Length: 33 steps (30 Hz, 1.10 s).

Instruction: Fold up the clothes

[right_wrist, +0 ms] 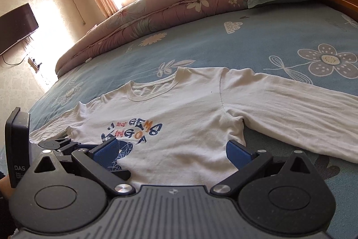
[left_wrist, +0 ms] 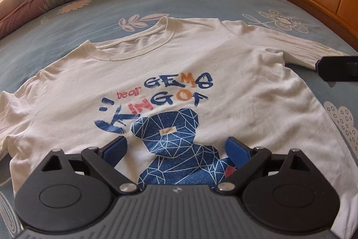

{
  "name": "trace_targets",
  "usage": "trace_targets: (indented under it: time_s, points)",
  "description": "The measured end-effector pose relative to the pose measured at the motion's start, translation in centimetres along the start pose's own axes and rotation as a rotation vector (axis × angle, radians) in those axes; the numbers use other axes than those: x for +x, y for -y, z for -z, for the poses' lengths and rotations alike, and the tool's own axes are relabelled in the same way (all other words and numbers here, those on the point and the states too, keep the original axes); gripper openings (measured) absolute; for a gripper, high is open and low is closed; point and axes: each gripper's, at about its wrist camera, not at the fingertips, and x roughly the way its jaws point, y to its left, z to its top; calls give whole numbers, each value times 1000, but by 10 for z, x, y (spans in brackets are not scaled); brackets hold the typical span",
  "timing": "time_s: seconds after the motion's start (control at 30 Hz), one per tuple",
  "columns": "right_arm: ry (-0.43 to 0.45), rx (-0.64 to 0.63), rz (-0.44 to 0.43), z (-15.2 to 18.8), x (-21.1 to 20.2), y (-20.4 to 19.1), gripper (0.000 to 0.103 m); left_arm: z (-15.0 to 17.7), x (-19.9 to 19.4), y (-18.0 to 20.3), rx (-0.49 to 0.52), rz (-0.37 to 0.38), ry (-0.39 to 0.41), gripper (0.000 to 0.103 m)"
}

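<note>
Left tongs (left_wrist: 175, 149) spread wide over the bear print, right tongs (right_wrist: 172, 149) released too, white shirt (left_wrist: 179, 73) flat, sleeve (right_wrist: 290, 104) stretched out, bed (right_wrist: 223, 46) open beyond the collar.

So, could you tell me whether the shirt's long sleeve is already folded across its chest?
No, the sleeve lies stretched out flat on the bedsheet, away from the shirt.

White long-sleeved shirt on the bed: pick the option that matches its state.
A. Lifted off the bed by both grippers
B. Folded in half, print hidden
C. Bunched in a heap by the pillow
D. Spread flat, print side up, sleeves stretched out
D: the white long-sleeved shirt lies flat on the blue floral bedsheet, its bear print facing up and one sleeve stretched sideways; both grippers are open and hold nothing.
</note>
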Motion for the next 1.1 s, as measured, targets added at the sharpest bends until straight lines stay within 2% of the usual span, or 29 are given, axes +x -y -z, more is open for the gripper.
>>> trace_targets:
  time_s: [0.13,0.23,0.37,0.47,0.57,0.6,0.73,0.8,0.97,1.0,1.07,1.1]
  points:
    - [-5,15,-46,-1,-4,0,103,11,-34,5,-1,77,27,94]
    - [-24,25,-92,-1,-3,-5,103,31,-57,8,-42,113,11,94]
    - [-64,23,-151,3,2,-15,103,64,-84,21,-88,236,-4,95]
    - [-97,23,-189,8,7,-23,103,87,-90,40,-55,272,-28,95]
    - [-151,16,-253,15,13,-36,103,101,-80,49,-61,250,-88,95]
    - [-170,9,-268,18,15,-40,103,106,-80,50,-66,241,-87,95]
    - [-203,-44,-264,26,19,-52,103,116,-91,54,-36,263,-116,96]
    - [-205,-48,-252,27,19,-53,103,115,-95,49,-21,240,-116,96]
    - [-178,-12,-265,22,16,-49,103,98,-98,12,-116,147,-32,96]
    - [-176,-12,-264,21,17,-50,103,97,-95,5,-149,139,-30,96]
    - [-182,-15,-243,21,20,-51,103,100,-84,-7,-226,126,-73,96]
    - [-188,-18,-226,21,22,-52,103,103,-84,-8,-234,130,-73,96]
